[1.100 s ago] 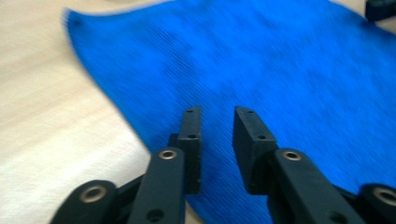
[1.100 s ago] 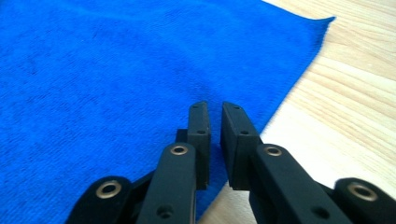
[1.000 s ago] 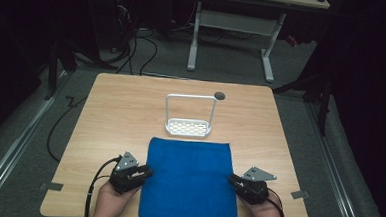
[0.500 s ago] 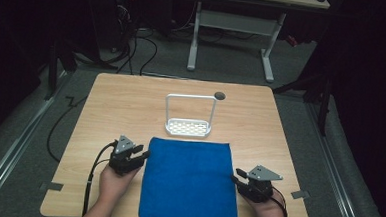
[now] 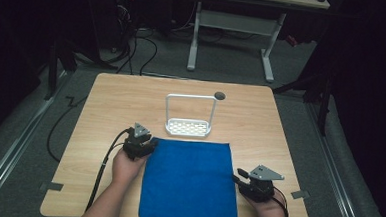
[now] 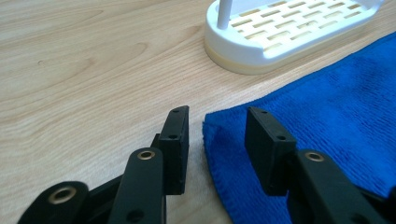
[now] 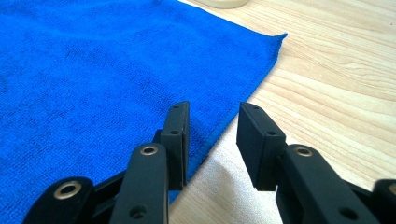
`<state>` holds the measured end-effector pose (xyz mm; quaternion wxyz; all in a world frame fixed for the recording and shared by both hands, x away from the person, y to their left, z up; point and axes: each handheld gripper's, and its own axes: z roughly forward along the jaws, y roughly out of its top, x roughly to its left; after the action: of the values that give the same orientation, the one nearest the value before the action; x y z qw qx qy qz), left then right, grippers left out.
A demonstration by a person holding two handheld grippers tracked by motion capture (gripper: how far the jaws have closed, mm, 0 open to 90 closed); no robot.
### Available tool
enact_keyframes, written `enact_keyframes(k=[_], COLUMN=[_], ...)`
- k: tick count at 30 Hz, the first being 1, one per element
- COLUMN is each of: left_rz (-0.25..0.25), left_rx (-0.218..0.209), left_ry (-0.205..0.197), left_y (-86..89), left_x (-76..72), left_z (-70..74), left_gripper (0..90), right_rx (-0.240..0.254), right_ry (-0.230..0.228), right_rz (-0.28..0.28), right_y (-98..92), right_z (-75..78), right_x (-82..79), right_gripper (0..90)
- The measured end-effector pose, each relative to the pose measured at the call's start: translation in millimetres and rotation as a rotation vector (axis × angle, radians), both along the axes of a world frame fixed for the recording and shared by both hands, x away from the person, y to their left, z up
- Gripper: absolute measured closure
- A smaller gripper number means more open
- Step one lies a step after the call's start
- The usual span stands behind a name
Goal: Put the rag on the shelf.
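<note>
Blue cloth (image 5: 189, 181) flat on the wooden bench (image 5: 106, 104), near edge hanging just over the bench's front. Right claw (image 5: 236, 178) just beside the cloth's right edge, near the front, low over the bench. Jaws apart, just been opening, nothing pinched: cloth's edge (image 7: 219, 133) lying under the gap, one jaw over the cloth, one over bare wood. Left claw (image 5: 151, 145) at the cloth's far left corner, farther from the front than the right claw. Jaws apart too, just been opening, holding nothing: cloth's corner (image 6: 210, 123) in the gap, pads not pressing on it. White rack (image 5: 188, 127) just past the cloth's far edge, close to it, with a tall thin loop standing up. Small dark hole (image 5: 219, 95) in the bench beyond the rack.
</note>
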<state>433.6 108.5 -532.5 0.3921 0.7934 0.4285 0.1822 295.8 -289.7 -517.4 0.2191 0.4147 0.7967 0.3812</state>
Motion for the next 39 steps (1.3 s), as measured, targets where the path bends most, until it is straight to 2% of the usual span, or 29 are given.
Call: enact_keyframes(k=[2,5,8,12,16,20,24,26,28,29,30,33,37,39], left_rz=[0.003,-0.012,-0.017,-0.016,-0.018,-0.02,-0.029,-0.029,-0.031,-0.031,-0.029,-0.028,-0.027,-0.029], left_rx=[0.003,0.011,0.019,-0.001,-0.014,-0.041,-0.046,-0.05,-0.053,-0.053,-0.055,-0.06,-0.067,-0.068], left_ry=[0.033,0.027,0.019,0.03,0.038,0.056,0.057,0.059,0.061,0.061,0.063,0.067,0.074,0.075], left_y=[-0.7,-1.4,-2.7,-0.6,0.7,2.8,2.8,3.1,3.3,3.3,3.5,3.9,4.6,4.8], left_x=[3.8,3.1,2.0,2.4,2.8,4.4,4.4,4.6,4.6,4.6,4.8,5.1,5.5,5.6], left_z=[-1.3,-1.6,-1.8,-2.1,-2.3,-2.6,-2.6,-2.7,-2.7,-2.7,-2.8,-2.8,-2.9,-2.9], left_gripper=[60.7,62.6,72.0,82.1,86.1,86.5,86.3,86.1,85.8,85.8,85.7,85.6,85.6,85.6], right_rx=[-0.002,-0.002,0.001,0.019,0.04,0.064,0.041,0.047,0.031,0.031,0.021,0.036,0.045,0.022], right_ry=[0.004,0.008,0.002,0.003,0.018,0.033,0.027,0.031,0.043,0.043,0.041,0.051,0.065,0.068], right_rz=[-0.002,-0.003,-0.005,-0.012,-0.039,-0.085,-0.121,-0.142,-0.156,-0.156,-0.165,-0.191,-0.184,-0.18], right_y=[0.4,0.7,-0.2,-1.0,0.4,4.3,10.4,12.5,15.8,15.8,17.5,18.3,22.2,25.4], right_z=[-0.9,-1.5,-1.1,-0.9,-1.8,1.2,1.3,-0.8,-2.8,-2.8,-4.0,-5.4,-8.5,-9.4], right_x=[0.9,1.9,3.4,5.4,12.6,29.9,50.5,61.8,73.8,73.8,85.0,98.7,110.1,113.8], right_gripper=[64.9,64.9,64.5,63.0,61.5,57.9,54.7,54.5,54.0,54.0,53.9,53.9,54.1,54.3])
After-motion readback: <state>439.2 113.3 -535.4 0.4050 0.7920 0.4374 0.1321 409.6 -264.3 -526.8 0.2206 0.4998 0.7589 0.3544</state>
